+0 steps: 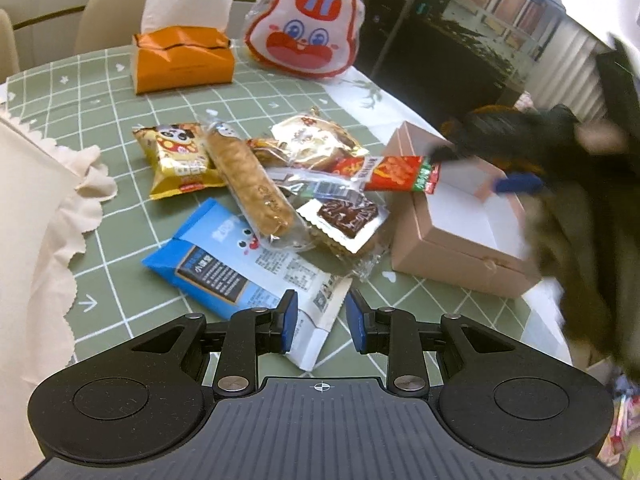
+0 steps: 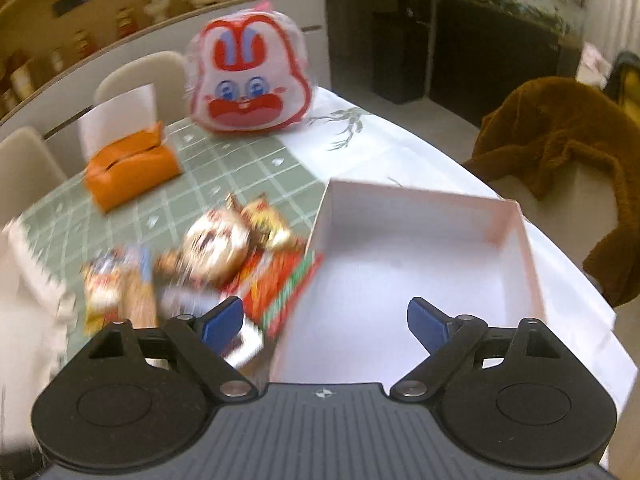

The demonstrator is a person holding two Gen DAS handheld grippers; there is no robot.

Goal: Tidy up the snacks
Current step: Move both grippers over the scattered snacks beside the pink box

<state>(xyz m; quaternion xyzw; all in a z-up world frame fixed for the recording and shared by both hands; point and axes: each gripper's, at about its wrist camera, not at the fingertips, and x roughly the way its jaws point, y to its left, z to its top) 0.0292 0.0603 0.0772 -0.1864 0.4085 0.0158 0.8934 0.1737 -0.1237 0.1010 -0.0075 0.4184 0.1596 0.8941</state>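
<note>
Very little writing can be read here. On the blue snack packet (image 1: 240,264), in the left wrist view, a dark panel carries pale Chinese characters; the first one reads 小, the others are too blurred to be sure of. The same packet has a white part with small print and a square code, both too fine to read. The red stick packet (image 1: 390,172) shows orange shapes and a green end with marks that stay illegible. The dark brown wrapper (image 1: 346,216) bears large pale characters, which I cannot make out. In the right wrist view everything printed is blurred.
</note>
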